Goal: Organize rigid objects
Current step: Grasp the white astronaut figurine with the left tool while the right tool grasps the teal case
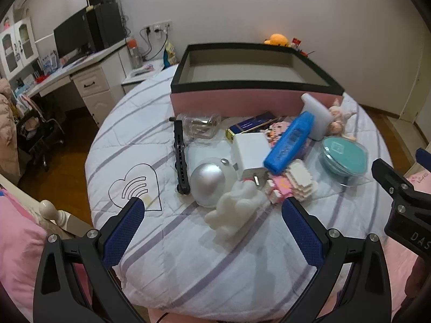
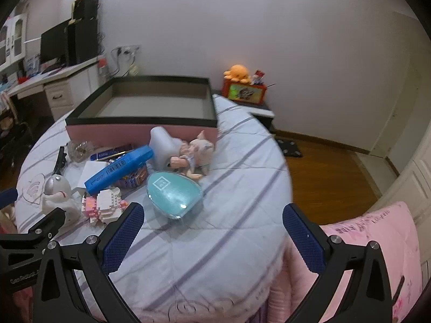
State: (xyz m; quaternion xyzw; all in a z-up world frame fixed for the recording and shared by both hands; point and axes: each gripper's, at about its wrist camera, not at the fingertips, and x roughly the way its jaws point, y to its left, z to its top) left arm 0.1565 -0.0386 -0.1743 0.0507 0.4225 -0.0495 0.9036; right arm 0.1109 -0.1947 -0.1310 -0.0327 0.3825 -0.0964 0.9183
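Left gripper (image 1: pixel 212 212) fingers spread wide, nothing between them, low centre of the left wrist view. Right gripper (image 2: pixel 212 218) likewise spread and empty, bottom centre of its own view.

Just past the left fingers, the clutter sits on the bed (image 1: pixel 129 145) mid-frame: white fluffy piece (image 1: pixel 237 210) nearest, silver dome (image 1: pixel 208 181) touching it, white charger plug (image 1: pixel 249 153), blue case (image 1: pixel 289 142) lying tilted over the pile, pink-white block model (image 1: pixel 293 183), black clip (image 1: pixel 180 156) to the left, clear plastic packet (image 1: pixel 200 125) and navy-gold box (image 1: pixel 253 126) behind. Teal egg-shaped case (image 2: pixel 173 192) sits just ahead of the right fingers; small doll (image 2: pixel 195 153) and a white curved object (image 2: pixel 161 142) lean near the box wall.

Pink box with black rim (image 1: pixel 242 99), upper centre, looks empty inside, though the near part of its floor is hidden by the wall.

Progress judged: basically at the start. Nothing placed, whole pile left to move in.
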